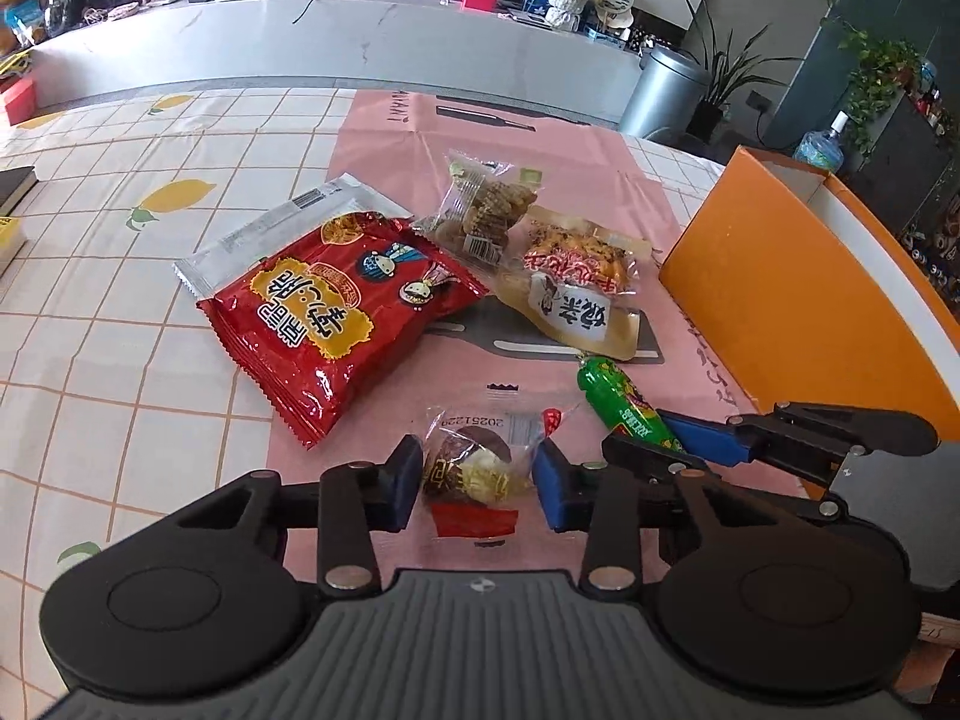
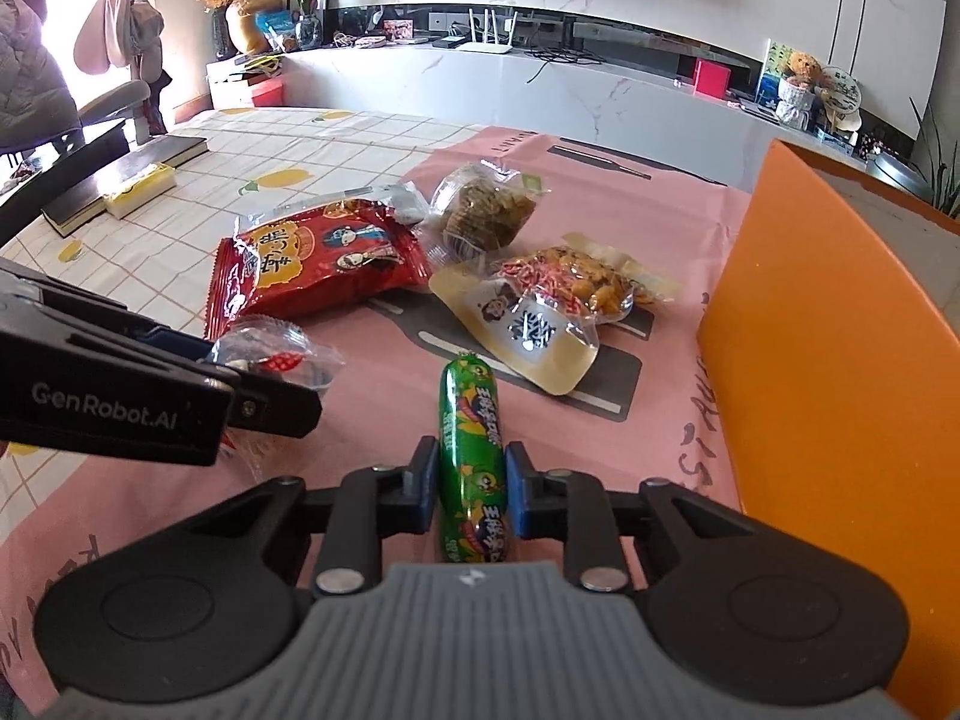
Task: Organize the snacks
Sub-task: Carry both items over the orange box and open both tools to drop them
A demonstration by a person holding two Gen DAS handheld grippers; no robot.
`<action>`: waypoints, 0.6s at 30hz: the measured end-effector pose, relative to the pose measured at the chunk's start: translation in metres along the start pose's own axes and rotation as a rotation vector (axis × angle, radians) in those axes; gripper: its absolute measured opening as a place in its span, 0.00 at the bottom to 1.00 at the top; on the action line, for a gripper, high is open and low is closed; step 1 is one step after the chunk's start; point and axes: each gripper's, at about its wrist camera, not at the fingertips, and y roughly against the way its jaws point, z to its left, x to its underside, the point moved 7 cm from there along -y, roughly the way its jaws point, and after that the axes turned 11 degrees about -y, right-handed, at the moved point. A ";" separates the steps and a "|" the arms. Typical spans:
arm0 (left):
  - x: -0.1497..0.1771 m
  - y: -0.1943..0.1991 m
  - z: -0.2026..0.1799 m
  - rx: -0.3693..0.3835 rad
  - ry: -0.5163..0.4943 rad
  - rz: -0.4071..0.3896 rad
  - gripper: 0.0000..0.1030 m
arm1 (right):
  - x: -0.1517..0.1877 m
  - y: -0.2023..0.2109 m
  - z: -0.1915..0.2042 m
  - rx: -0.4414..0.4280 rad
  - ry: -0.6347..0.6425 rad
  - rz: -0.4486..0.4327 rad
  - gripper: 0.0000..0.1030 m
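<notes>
While both tools sit low over the pink mat [image 1: 384,120] on the worktop [image 1: 120,300], the left hand-held gripper [image 1: 477,483] has its blue pads [image 1: 549,489] pressed against the sides of a small clear-wrapped snack [image 1: 474,468] with a dark, red and pale filling, so it is clamped on that packet. Just to its right, the right hand-held gripper [image 2: 471,489] is closed narrowly on a green sausage [image 2: 474,450], which lies lengthwise between its fingers with its far end pointing away along the mat. In the right wrist view the left tool comes in from the left edge with the clear wrapper [image 2: 273,354] bunched at its tip. Ahead of the left hand-held gripper and a little to the left lies a red snack bag [image 1: 336,312], resting partly on a silver-white packet [image 1: 282,228] behind it. Beyond the sausage lies a pale yellow pouch [image 1: 576,294] with an orange and pink filling, and behind that a clear bag of brown biscuits [image 1: 486,210]. To the right of both tools stands an orange box [image 1: 798,300], its near wall upright at the edge of the mat. Further off to the left, a dark book [image 2: 126,180] and a yellow-white block [image 2: 141,189] rest on the checked tablecloth.
</notes>
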 end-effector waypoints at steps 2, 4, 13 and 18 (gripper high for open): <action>-0.004 0.007 -0.003 -0.003 0.012 -0.005 0.43 | -0.001 0.007 -0.003 0.005 -0.021 0.002 0.19; -0.009 0.016 -0.006 -0.001 0.025 -0.013 0.43 | -0.002 0.016 -0.005 0.007 -0.035 -0.005 0.19; -0.022 0.058 -0.032 0.005 0.019 -0.053 0.43 | -0.010 0.075 -0.009 -0.043 -0.156 -0.024 0.19; -0.027 0.080 -0.049 0.015 0.011 -0.081 0.43 | -0.012 0.117 -0.017 -0.038 -0.201 -0.050 0.19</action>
